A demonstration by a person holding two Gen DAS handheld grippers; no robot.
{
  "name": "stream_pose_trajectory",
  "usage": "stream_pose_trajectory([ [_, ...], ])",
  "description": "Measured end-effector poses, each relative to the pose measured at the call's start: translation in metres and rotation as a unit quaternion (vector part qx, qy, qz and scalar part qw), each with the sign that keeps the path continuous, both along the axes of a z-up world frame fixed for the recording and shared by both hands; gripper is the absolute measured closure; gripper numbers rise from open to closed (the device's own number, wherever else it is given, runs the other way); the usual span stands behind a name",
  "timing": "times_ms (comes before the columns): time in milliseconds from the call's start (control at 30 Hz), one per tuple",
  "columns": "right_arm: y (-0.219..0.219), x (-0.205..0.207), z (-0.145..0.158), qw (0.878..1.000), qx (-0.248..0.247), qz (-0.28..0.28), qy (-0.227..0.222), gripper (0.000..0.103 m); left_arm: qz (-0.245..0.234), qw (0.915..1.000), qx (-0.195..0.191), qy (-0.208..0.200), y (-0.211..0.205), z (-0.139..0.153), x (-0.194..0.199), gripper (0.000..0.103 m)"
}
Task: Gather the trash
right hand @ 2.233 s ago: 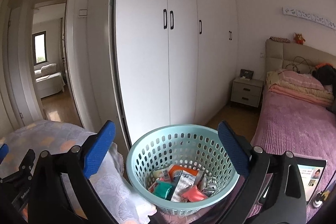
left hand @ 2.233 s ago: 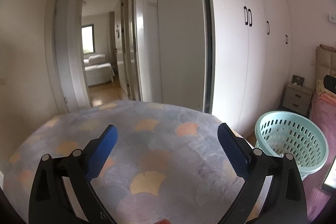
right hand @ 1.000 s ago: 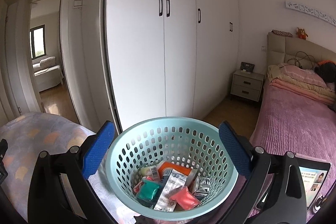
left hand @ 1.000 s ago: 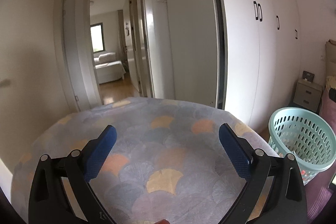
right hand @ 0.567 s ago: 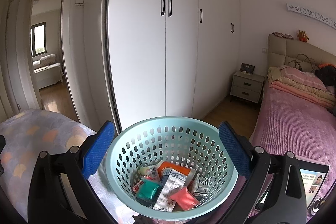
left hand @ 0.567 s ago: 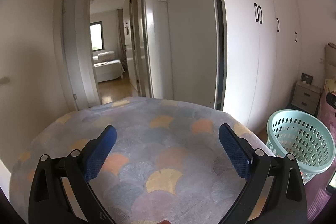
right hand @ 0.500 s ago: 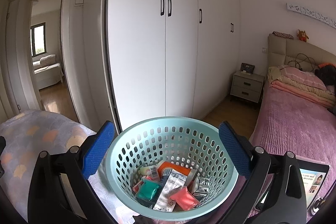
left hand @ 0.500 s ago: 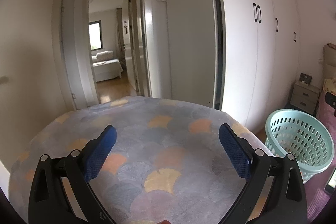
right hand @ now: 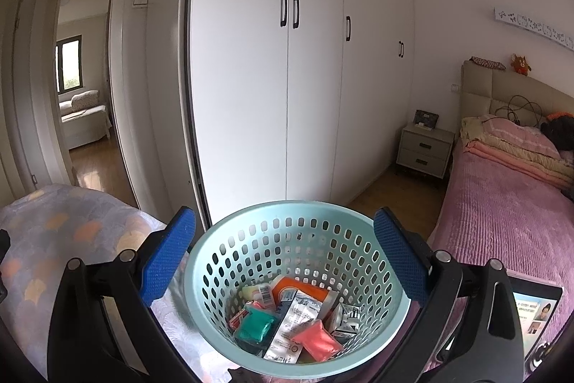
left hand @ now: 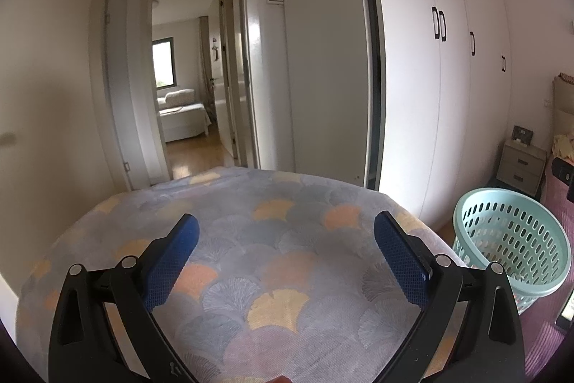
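Note:
A pale teal perforated basket fills the lower middle of the right wrist view, holding several wrappers and packets, among them a green pouch and a pink one. My right gripper hangs open just above the basket's near side, with nothing between its blue pads. In the left wrist view my left gripper is open and empty over a cloth-covered surface printed with fan shapes. The same basket shows at that view's right edge.
White wardrobe doors run along the back. A bed with a pink cover and a bedside cabinet stand at the right. An open doorway leads to another room. A tablet screen lies near the basket.
Over the last two seconds the right gripper drew closer over the basket and the left view shifted slightly. In the last half second almost nothing moved.

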State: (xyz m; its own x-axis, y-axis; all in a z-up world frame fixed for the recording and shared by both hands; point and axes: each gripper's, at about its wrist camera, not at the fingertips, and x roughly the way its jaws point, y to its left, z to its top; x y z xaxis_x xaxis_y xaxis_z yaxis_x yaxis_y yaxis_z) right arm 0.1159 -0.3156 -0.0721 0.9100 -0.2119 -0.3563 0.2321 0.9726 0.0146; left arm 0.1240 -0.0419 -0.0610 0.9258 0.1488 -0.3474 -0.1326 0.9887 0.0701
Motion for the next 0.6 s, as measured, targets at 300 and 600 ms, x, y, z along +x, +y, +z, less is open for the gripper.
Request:
stream_pose_trajectory([
  [300, 0.004, -0.004, 0.002, 1.000, -0.005, 0.001, -0.003, 0.008, 0.005, 1.0000, -0.003, 0.002, 0.001, 0.000, -0.001, 0.008],
  [600, 0.012, -0.029, 0.014, 1.000, -0.015, 0.001, -0.021, 0.008, 0.005, 1.0000, -0.007, -0.004, 0.002, 0.002, -0.005, 0.008],
])
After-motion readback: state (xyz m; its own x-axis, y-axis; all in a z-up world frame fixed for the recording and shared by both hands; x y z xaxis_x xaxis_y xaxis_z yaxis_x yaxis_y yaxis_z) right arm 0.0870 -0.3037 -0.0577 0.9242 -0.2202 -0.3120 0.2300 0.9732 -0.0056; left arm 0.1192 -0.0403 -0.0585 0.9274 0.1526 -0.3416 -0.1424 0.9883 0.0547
